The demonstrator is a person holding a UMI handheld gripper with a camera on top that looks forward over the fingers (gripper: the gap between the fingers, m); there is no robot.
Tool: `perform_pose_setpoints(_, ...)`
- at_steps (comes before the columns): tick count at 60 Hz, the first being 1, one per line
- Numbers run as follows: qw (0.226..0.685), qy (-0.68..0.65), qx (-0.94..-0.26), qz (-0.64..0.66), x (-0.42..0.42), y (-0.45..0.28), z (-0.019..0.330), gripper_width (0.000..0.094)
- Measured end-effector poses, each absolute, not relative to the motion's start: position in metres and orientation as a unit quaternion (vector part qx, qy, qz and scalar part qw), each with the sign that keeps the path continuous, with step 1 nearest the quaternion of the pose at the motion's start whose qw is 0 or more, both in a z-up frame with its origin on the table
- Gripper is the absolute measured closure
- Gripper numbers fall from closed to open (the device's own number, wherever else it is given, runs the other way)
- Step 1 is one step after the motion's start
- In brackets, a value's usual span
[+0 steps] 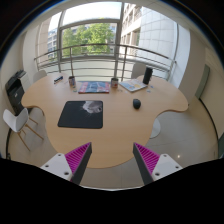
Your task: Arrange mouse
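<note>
Distance is the first thing to manage: the gripper (112,160) hangs high above the near edge of the wooden table (120,130), with its two fingers apart and nothing between them. The magenta pads (77,157) face each other across an empty gap.

The mouse (137,103), small and dark, lies on the bare wood toward the right side of the table, well apart from the black mouse pad (81,113), which sits nearer the left side. Beyond them, close to the far edge, a flat colourful item (93,87) that may be a book and a pale thing like a laptop (132,86) rest on the table; I cannot tell them more exactly. A white chair (17,122) stands at the left edge.

The step in hand seems to be the approach to the mouse. To do it well, the person should bring the gripper forward and to the right, then lower it so the mouse stands between the open fingers, with the pads along its two long sides. Closing too early, or on its rounded ends, could push it away. The mouse pad looks like the likely place for it afterwards.
</note>
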State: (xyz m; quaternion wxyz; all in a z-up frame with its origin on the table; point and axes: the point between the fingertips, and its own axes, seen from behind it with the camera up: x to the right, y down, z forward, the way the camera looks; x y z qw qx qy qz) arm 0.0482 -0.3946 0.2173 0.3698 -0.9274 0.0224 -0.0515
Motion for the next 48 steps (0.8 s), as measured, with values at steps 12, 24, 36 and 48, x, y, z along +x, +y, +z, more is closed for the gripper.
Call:
perform_pose_setpoints(12,0.352,0.043,-0.933,-0.067,0.093,-0.385,0.184,0.0088)
perform_pose_setpoints(24,0.354,0.065,-0.929,-0.087,0.182,-0.322,0.121,0.009)
perform_pose_setpoints(36,0.415,0.069,-0.903,-0.085,0.248,-0.188,0.081,0.0089)
perform_pose_setpoints(48,0.446,0.051,-0.891,-0.063,0.272,-0.06,0.044,0.0088)
